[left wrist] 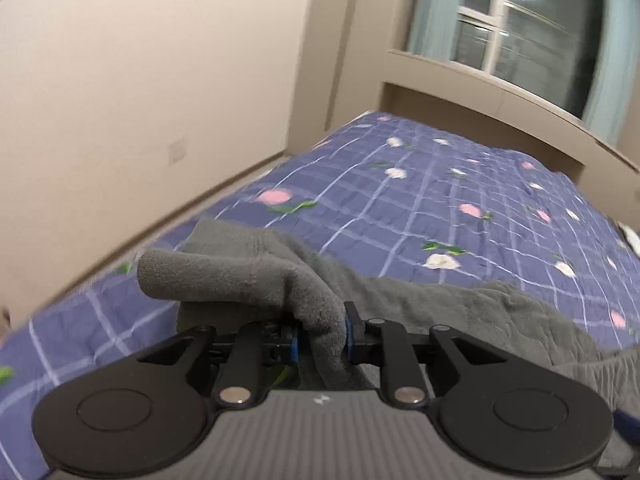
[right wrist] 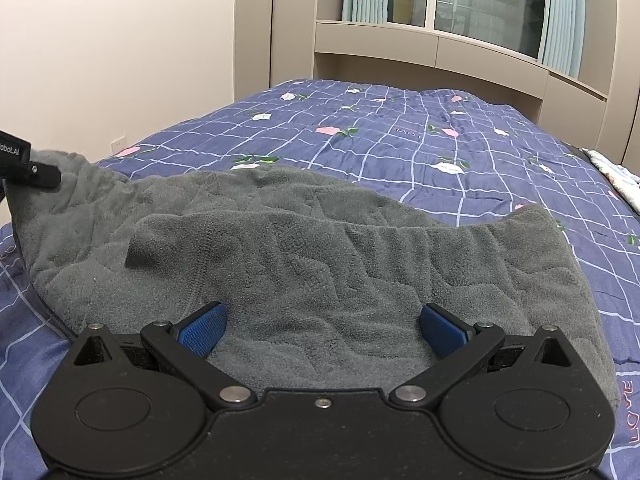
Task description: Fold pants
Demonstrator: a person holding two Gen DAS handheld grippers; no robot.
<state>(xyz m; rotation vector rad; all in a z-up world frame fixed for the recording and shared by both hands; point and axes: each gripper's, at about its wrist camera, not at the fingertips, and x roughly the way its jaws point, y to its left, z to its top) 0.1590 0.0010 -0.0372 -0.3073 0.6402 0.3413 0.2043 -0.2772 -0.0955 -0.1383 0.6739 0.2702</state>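
At the bottom centre of the left wrist view, the left gripper (left wrist: 321, 334) has its blue pads clamped narrowly on a bunched fold of the grey pants (left wrist: 248, 272), the cloth rising between the jaws and flopping over toward the left of the frame. The picture is tilted and slightly blurred. In the right wrist view, the right gripper (right wrist: 322, 330) sits low at the bottom centre with its jaws spread wide, its blue pads (right wrist: 204, 330) resting just above the fleecy fabric with nothing pinched between them. The pants (right wrist: 304, 248) lie spread across the middle of that frame from left to right, one layer folded over another, and at the far left edge a black part of the other gripper shows against a raised corner of the cloth. Beneath the pants stretches a blue checked bedspread (right wrist: 400, 136) printed with pink and white flowers. Beyond the bed, in the upper part of the frame, stand beige built-in cabinets (right wrist: 480, 56), a window (right wrist: 480, 4) with pale blue curtains, and a plain cream wall (right wrist: 120, 40) at upper left.
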